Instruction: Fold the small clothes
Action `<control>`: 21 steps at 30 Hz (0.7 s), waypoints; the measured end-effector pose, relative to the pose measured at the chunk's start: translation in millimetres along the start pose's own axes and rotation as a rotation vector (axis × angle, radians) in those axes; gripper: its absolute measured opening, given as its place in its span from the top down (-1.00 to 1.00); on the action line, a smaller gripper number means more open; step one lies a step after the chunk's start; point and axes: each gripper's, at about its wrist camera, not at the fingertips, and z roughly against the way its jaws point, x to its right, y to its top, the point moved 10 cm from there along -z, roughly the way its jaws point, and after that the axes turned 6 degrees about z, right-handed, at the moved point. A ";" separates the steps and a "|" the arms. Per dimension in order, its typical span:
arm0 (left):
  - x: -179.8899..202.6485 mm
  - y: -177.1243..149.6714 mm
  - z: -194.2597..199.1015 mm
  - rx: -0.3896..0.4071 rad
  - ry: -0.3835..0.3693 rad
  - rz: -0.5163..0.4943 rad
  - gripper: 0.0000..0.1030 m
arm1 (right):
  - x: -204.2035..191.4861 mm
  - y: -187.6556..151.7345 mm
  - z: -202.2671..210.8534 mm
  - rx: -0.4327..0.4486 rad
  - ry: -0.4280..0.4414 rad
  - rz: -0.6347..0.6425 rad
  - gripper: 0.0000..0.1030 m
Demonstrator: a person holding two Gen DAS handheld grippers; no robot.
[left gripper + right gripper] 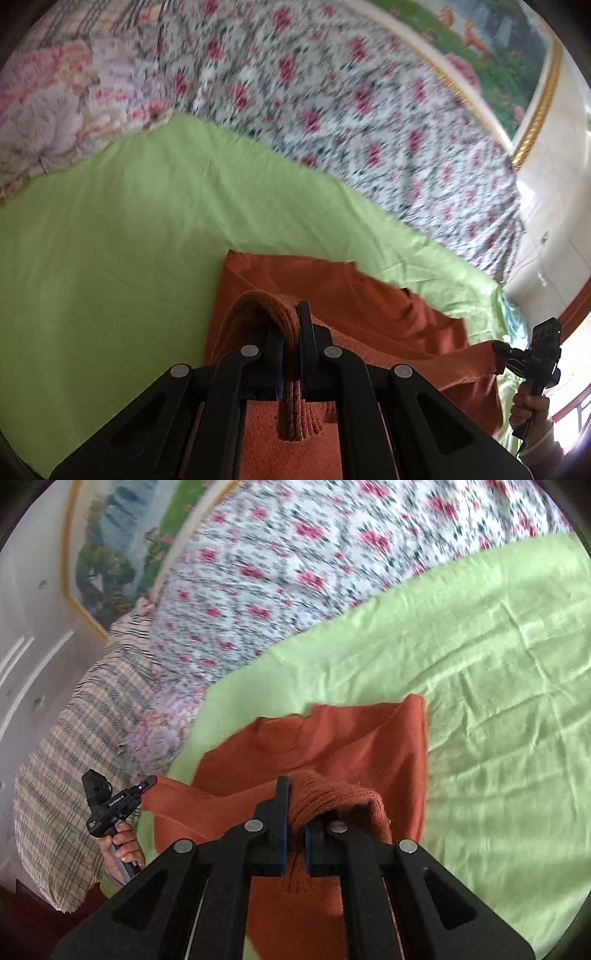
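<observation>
A small rust-orange knit sweater [369, 306] lies partly on a light green sheet [110, 240] and is lifted at its near edge. My left gripper [291, 321] is shut on the sweater's ribbed hem, which bunches between the fingers. My right gripper [295, 801] is shut on another part of the ribbed hem [332, 797]. Each gripper shows in the other's view, holding a corner of the sweater: the right gripper [498, 350] at far right, the left gripper [147, 782] at far left. The sweater [332, 738] hangs stretched between them.
The green sheet [480, 701] covers a bed with a floral bedspread [332, 92] behind it. A plaid pillow [74, 738] and a pastel quilt [55, 110] lie at the bed's end. A framed landscape picture [498, 48] hangs on the white wall.
</observation>
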 end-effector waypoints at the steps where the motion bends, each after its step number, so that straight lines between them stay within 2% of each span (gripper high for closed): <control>1: -5.8 -0.1 -13.2 -0.016 0.012 0.013 0.92 | 7.2 1.2 -7.7 -0.015 -0.018 -0.006 0.86; 8: -33.3 -15.3 -65.3 -0.129 0.073 0.091 0.87 | 57.3 -11.0 -54.5 -0.115 -0.131 -0.088 0.86; 10: -31.8 -25.4 -58.7 -0.154 0.045 0.114 0.55 | 57.9 -13.1 -52.1 -0.109 -0.126 -0.110 0.83; 11: -27.8 -31.2 -51.3 -0.156 0.026 0.113 0.47 | 56.8 -13.3 -48.1 -0.101 -0.122 -0.122 0.81; 13: -14.5 -48.2 -30.3 -0.153 -0.001 0.084 0.16 | 53.2 -13.0 -30.4 -0.062 -0.158 -0.132 0.57; 15: 3.2 -69.8 -15.3 -0.168 -0.036 0.038 0.09 | 38.7 -13.2 -7.7 -0.002 -0.198 -0.080 0.46; 17: 25.8 -98.0 -8.7 -0.217 -0.080 -0.024 0.05 | 13.3 -20.1 4.4 0.020 -0.168 -0.024 0.45; 18: 37.8 -115.7 -12.6 -0.262 -0.089 -0.069 0.05 | -6.8 -28.6 4.6 0.005 -0.123 0.021 0.45; 21: 53.1 -134.0 -26.6 -0.301 -0.048 -0.172 0.05 | -52.5 -67.5 -20.8 -0.158 -0.012 0.157 0.41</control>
